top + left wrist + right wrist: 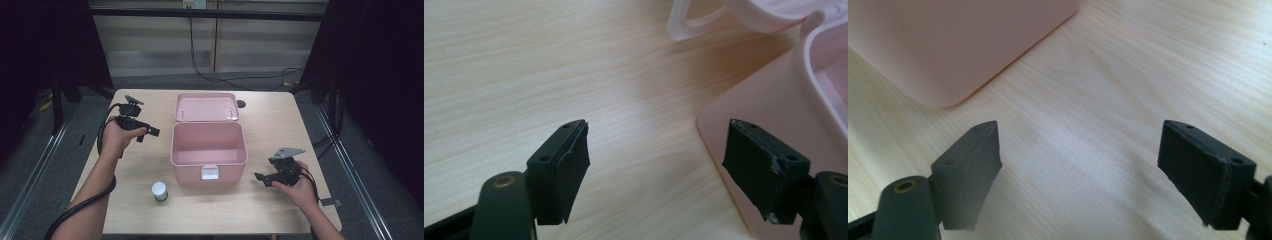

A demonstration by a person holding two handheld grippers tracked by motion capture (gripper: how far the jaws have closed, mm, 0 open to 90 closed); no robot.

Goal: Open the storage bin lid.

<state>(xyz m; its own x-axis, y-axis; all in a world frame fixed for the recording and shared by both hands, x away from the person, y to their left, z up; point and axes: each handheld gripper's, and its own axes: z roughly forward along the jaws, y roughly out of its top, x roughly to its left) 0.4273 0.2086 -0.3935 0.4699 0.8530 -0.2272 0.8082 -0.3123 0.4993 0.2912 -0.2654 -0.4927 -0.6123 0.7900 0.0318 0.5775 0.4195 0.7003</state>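
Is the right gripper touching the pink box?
Apart. In the right gripper view, bare table lies between the open right gripper and the pink box.

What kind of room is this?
Probably a lab or recording workshop: a lone wooden table stands between dark curtains, with cables lying across the grey floor.

Bright table, dark surroundings, blurred close-ups

A pale pink box [209,150] sits mid-frame, its lid [207,107] the same pink. The table [280,125] is light wood with fine grain. Lower centre, a white-topped small jar [159,191]. Both grippers are black.
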